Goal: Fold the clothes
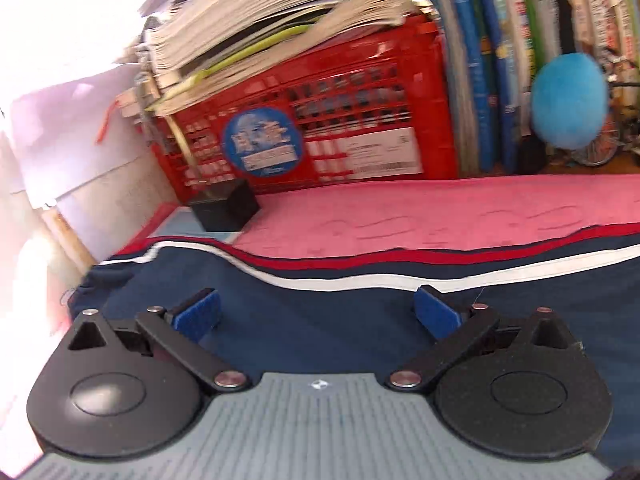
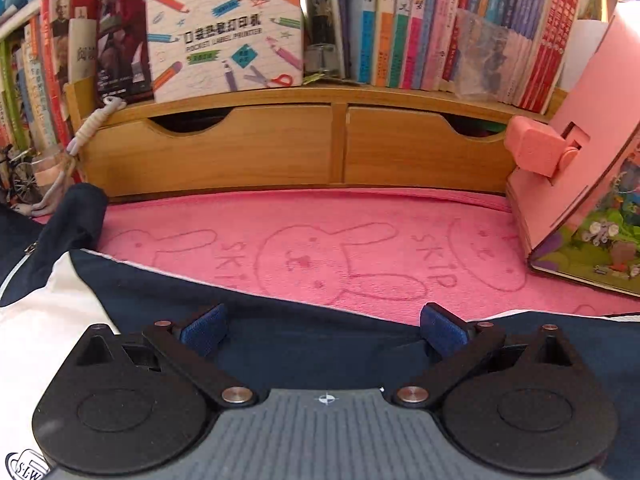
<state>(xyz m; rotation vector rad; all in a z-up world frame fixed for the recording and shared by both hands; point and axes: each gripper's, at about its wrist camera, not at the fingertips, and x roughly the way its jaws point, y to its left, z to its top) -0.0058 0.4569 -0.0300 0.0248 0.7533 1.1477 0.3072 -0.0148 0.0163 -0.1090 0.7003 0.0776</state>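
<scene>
The left hand-held gripper [image 1: 318, 312] stands with its blue pads [image 1: 198, 312] spread as wide as they go, nothing between them; it hangs over the navy garment [image 1: 312, 340] and no pad presses the cloth. The right hand-held gripper [image 2: 324, 330] is likewise wide open and empty, its pads [image 2: 442, 330] over the same garment [image 2: 320, 344].

The garment lies spread across the near part of a pink towel [image 1: 420, 216] that covers the bench. In the left wrist view its far edge shows red and white stripes [image 1: 360, 270] running left to right, dipping at the left end. In the right wrist view the far edge is plain navy, a white panel [image 2: 44, 320] lies at near left, and a rolled navy part, perhaps a sleeve [image 2: 76, 220], rises at the left with a zip beside it.

The towel [image 2: 360, 248] bears rabbit outlines and the word SKIP. At the far left in the left wrist view a red crate [image 1: 340, 120] stands touching the towel's far edge, loaded with a stack of papers [image 1: 260, 12]; a small black box [image 1: 226, 208] sits just in front of it. To its right stand books [image 1: 480, 60] and a blue fuzzy ball [image 1: 570, 100].

In the right wrist view a wooden shelf [image 2: 280, 148] with two drawers runs along the far edge, holding books [image 2: 440, 20] and a label-printer box [image 2: 224, 32]. A pink book stand [image 2: 580, 168] stands at the right on the towel.
</scene>
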